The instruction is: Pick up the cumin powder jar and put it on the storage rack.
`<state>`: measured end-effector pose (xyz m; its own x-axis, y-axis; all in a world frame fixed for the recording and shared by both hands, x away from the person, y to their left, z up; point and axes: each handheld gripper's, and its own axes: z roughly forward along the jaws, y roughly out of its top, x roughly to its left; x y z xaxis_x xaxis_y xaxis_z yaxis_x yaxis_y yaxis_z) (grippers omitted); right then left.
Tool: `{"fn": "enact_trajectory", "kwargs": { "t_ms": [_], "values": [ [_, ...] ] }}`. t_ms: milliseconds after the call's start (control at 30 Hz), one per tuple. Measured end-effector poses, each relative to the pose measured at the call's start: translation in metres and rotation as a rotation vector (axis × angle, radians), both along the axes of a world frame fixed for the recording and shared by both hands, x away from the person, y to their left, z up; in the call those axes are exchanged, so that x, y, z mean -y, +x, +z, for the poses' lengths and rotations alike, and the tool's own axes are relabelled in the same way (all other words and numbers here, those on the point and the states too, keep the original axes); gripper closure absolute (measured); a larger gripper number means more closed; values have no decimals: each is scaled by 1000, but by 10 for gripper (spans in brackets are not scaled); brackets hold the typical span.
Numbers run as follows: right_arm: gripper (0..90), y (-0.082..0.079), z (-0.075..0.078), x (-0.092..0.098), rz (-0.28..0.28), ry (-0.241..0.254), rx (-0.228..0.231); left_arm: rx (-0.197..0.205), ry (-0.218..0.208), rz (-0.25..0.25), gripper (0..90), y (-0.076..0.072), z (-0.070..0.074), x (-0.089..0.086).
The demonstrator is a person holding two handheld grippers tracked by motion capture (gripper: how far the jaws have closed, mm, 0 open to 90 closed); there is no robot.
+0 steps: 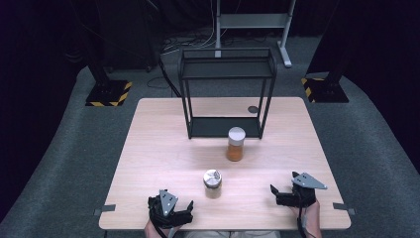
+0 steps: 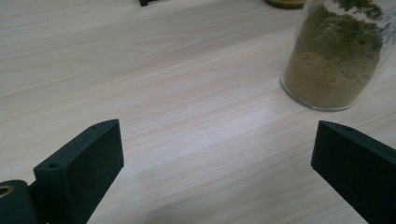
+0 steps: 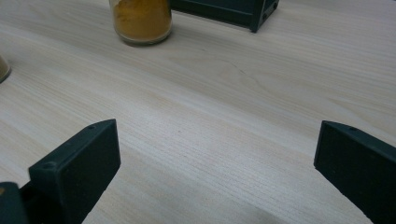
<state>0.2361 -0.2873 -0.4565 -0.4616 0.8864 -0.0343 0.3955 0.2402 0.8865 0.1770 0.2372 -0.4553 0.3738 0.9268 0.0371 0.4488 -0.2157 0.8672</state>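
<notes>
At the near edge of the wooden table [image 1: 148, 148], the left gripper [image 1: 184, 212] and the right gripper [image 1: 277, 192] rest with jaws spread wide and nothing between them. Just ahead of the left gripper and a little to its right stands a glass jar of olive-brown powder [image 1: 212, 184] with a metal lid, apart from both grippers. Farther on, ahead and left of the right gripper, a white-lidded jar of orange powder [image 1: 236, 144] stands just in front of the black two-tier metal rack [image 1: 227, 69].

Grey carpet [image 1: 74, 148], dark surroundings
</notes>
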Motion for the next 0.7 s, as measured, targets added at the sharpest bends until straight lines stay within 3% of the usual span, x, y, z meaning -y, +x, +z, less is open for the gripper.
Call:
{"fn": "enact_trajectory", "kwargs": {
  "t_ms": [367,700],
  "values": [
    [0,-2,-1,0,-8,8,9,2,23,-33,0,-2,0,30],
    [0,-3,-1,-2,-18,1,11,-8,29,-80,0,14,2,58]
  ]
}}
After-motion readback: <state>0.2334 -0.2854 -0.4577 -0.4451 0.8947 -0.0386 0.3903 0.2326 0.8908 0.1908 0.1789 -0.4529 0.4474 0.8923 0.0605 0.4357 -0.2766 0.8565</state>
